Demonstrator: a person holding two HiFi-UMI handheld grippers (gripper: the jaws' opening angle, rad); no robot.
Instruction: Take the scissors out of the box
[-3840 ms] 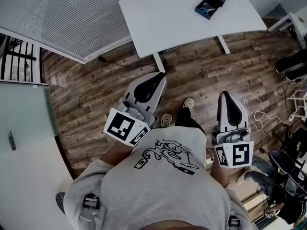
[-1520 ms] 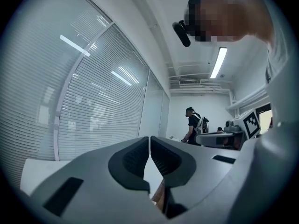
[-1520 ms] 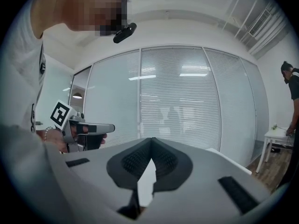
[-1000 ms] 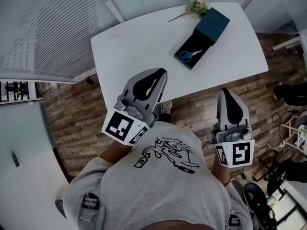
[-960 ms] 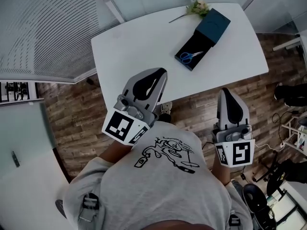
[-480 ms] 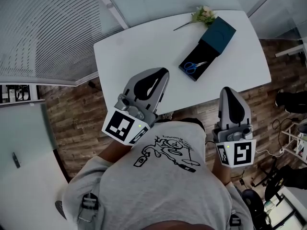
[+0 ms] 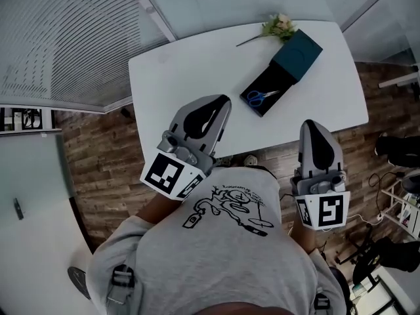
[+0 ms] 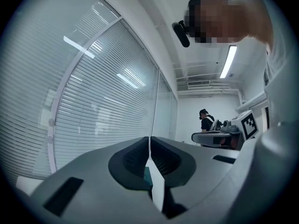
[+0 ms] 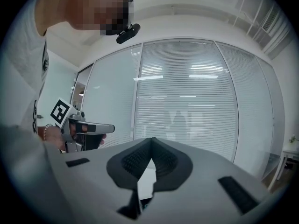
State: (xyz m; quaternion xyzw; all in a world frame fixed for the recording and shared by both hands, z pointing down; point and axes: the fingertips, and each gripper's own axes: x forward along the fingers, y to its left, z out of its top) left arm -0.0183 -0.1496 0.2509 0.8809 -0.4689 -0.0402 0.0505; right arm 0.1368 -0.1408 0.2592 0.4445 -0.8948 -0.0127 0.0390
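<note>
While the grey left gripper (image 7: 220, 102) hangs short of the white table (image 7: 190, 64), jaws pressed together on nothing, the small blue-handled metal scissors (image 7: 261, 97) lie flat in the open dark-blue box (image 7: 275, 77). They are probably light, rigid and slick-bladed, so pinch the handle loops. The grey right gripper (image 7: 313, 125) is likewise clenched and empty.

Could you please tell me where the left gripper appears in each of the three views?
Head view: left gripper at lower left, tip against the white table.
Left gripper view: left gripper fills the bottom centre, shut.
Right gripper view: left gripper at mid-left, side-on.
Shared landmark: the slatted blinds.
</note>
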